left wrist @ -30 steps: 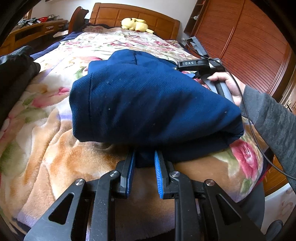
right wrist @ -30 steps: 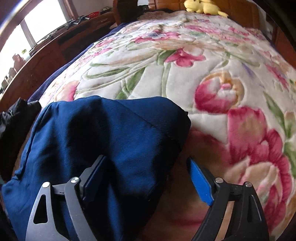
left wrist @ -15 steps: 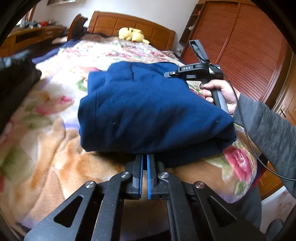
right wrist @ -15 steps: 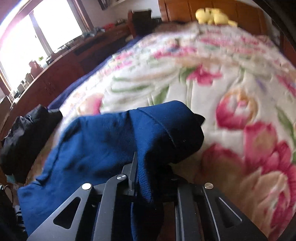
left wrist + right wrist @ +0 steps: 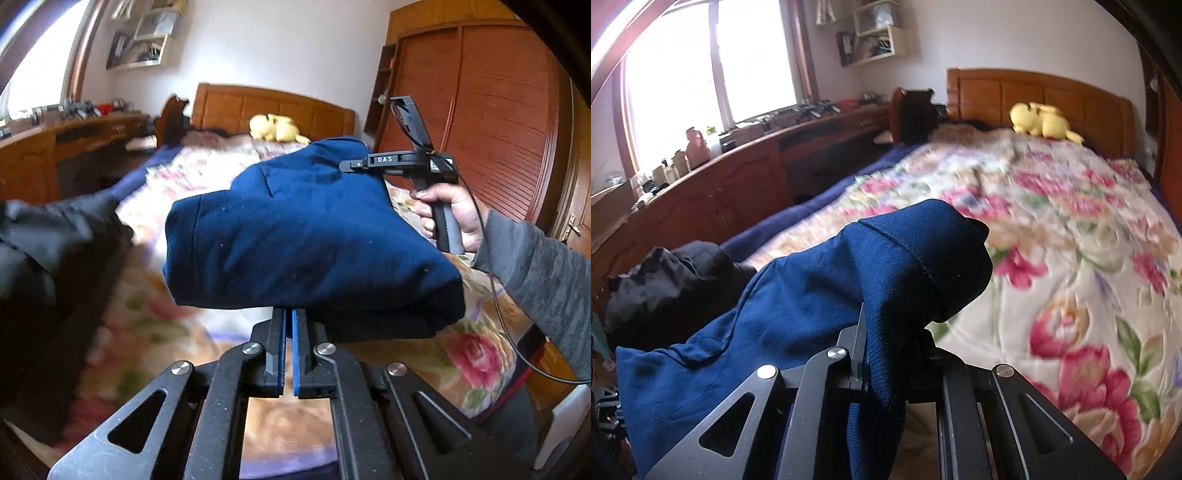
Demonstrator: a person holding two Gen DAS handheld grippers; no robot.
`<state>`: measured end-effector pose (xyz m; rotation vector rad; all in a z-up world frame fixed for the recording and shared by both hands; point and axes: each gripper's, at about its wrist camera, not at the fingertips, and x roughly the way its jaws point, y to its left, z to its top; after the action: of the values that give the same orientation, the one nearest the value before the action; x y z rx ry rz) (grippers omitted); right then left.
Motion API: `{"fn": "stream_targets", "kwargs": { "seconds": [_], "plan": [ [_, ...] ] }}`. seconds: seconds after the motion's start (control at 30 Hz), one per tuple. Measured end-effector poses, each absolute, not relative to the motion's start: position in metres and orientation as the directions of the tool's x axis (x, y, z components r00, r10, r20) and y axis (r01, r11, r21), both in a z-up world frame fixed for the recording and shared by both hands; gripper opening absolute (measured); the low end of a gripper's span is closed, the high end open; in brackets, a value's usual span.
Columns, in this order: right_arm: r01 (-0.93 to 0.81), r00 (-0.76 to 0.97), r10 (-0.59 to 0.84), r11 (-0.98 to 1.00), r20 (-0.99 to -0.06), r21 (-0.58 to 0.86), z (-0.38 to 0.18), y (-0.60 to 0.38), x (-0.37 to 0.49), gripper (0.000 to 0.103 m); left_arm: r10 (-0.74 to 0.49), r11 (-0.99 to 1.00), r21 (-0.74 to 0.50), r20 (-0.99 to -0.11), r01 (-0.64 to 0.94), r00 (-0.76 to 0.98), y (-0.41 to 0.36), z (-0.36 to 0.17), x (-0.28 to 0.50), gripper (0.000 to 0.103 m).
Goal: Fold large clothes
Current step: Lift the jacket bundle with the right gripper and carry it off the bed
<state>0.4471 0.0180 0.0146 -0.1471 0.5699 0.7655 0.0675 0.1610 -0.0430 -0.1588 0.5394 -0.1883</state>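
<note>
Folded navy-blue knit garment [image 5: 310,236] held above a floral quilted bedspread [image 5: 1071,229].

From left: crumpled black clothing [image 5: 48,251]; left gripper [image 5: 288,325] clenched on the garment's near edge; right gripper [image 5: 886,350] clamped on its far corner.

Count: one folded navy garment [image 5: 310,236], one black garment [image 5: 670,280] at the bed's left edge, one yellow plush toy [image 5: 1039,122] at the headboard edge. Two grippers: left gripper [image 5: 288,325], right gripper [image 5: 886,354].
</note>
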Motion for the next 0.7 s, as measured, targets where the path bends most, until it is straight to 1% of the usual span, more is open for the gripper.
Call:
{"fn": "stream_targets", "kwargs": {
  "seconds": [0.17,0.37,0.53,0.63,0.7],
  "plan": [
    [-0.718,0.593,0.639,0.695,-0.489,0.037,0.051,0.043,0.427,0.011,-0.160,0.984,-0.142,-0.451,0.106,0.878,0.198,-0.014,0.061,0.003],
    [-0.748,0.600,0.665,0.663,-0.445,-0.018,0.091,0.097,0.411,0.011,-0.051,0.998,-0.055,-0.404,0.032,0.913,0.256,0.020,0.054,0.003],
    [-0.794,0.569,0.714,0.606,-0.408,-0.046,0.117,0.160,0.383,0.011,0.082,0.996,0.007,-0.366,-0.086,0.927,0.321,0.049,0.028,0.003],
    [-0.827,0.526,0.751,0.561,-0.400,-0.035,0.118,0.198,0.364,0.011,0.189,0.982,0.054,-0.352,-0.182,0.917,0.360,0.059,0.003,0.003],
    [-0.851,0.487,0.775,0.524,-0.402,-0.019,0.109,0.226,0.350,0.011,0.246,0.969,0.072,-0.353,-0.236,0.903,0.381,0.056,-0.011,0.003]
  ]
}}
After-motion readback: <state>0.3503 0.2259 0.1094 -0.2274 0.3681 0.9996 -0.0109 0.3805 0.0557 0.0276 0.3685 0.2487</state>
